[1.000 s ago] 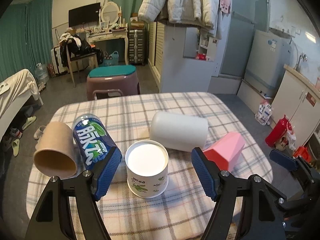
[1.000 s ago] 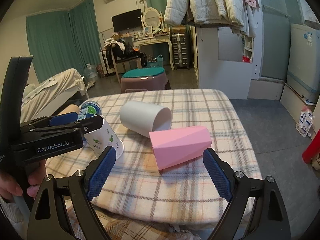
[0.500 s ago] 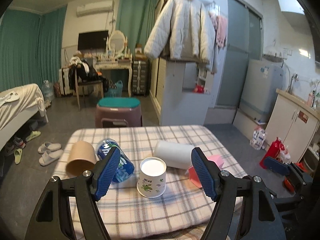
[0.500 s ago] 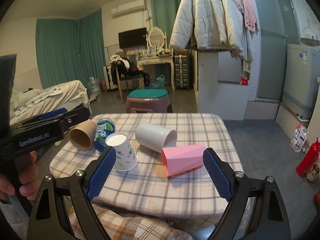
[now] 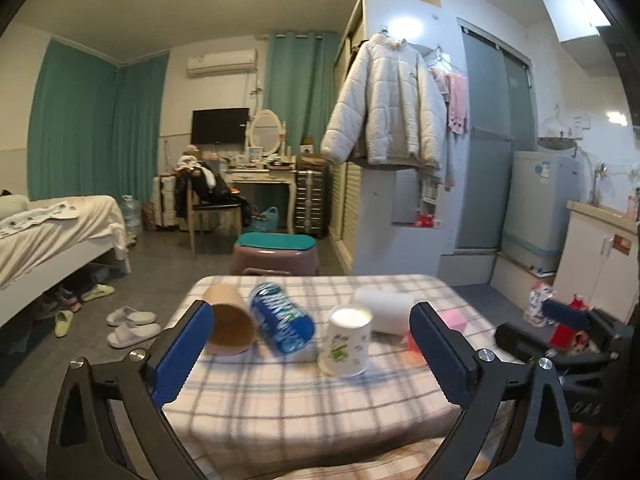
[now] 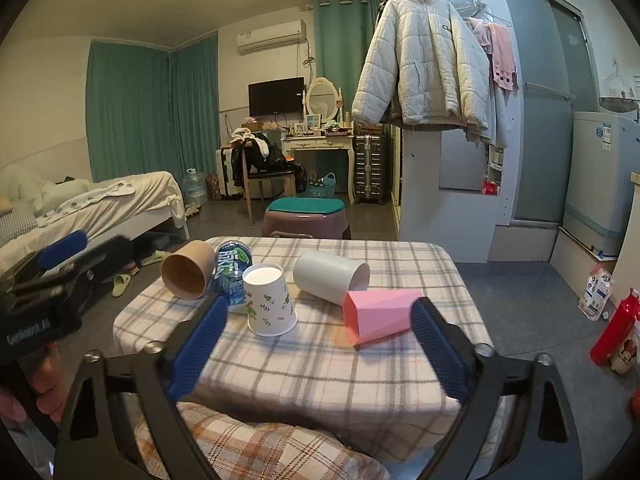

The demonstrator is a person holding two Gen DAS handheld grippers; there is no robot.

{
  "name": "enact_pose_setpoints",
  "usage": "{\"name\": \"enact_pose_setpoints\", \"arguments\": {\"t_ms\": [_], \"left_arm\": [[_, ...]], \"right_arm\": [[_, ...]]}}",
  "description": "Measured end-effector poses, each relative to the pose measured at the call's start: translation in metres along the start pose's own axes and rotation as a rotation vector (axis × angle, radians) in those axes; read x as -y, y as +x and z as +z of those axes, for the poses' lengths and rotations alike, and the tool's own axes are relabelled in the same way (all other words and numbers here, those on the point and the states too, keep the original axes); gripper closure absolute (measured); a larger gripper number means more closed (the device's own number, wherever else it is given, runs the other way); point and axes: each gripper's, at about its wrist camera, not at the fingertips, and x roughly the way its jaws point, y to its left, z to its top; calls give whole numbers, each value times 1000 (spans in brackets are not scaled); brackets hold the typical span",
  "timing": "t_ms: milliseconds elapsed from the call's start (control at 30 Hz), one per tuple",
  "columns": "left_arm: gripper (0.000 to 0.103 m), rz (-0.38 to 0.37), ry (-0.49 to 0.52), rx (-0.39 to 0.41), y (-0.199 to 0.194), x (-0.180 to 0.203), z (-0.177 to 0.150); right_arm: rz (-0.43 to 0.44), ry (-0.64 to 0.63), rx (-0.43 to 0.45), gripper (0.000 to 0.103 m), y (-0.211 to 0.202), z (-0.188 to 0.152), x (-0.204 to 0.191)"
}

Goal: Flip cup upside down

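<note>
My left tongs point(image 5: 310, 356) hang spread wide with nothing between the blue pads, held back from the near edge of the desk point(image 5: 304, 396). Farthest left on the checked cloth a brown paper cup point(image 6: 188, 275) lies on its side, its mouth turned toward me. Just beside it, touching or nearly so, a blue can point(image 6: 232, 276) lies tipped with white lettering on its label. Next comes the white paper cup point(image 6: 269, 300) with green leaf prints: it stands upside down, wide rim flat on the cloth and closed base on top, close against the can. To its right a plain white cup point(image 6: 330, 276) lies on its side, open mouth pointing right. A pink faceted cup point(image 6: 380, 316) lies just in front of that mouth, near the right side of the desk; in the left wrist view only a pink sliver point(image 5: 454, 320) of it shows behind my right-hand pad. My right tongs point(image 6: 316, 344) are likewise released and wide apart, gripping nothing, back from the desk's near edge above a plaid blanket point(image 6: 256, 444)
</note>
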Motion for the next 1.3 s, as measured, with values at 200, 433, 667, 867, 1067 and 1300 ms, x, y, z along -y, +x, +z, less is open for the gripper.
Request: {"name": "enact_pose_setpoints", "arguments": {"t_ms": [200,433,667,867,1067,1300], "left_arm": [[0,52,8,-38,2,-10,-26],[0,72,0,-52,2,-13,-33],[0,74,1,-54,1,-11,-35],[0,69,7,-57,1,-9,-36],[0,69,9,-64,2,-7,-37],[0,69,9,-64,2,-7,-37]], "right_arm": [[-5,10,8,0,8,-16,-1],[-12,9,-12,0,18,-22,-3],[-20,11,-13,0,18,-24,-3],[-17,8,-20,0,18,-26,-3],[-20,8,-23,0,19,-26,-3],[-20,8,-26,0,19,-27,-2]]}}
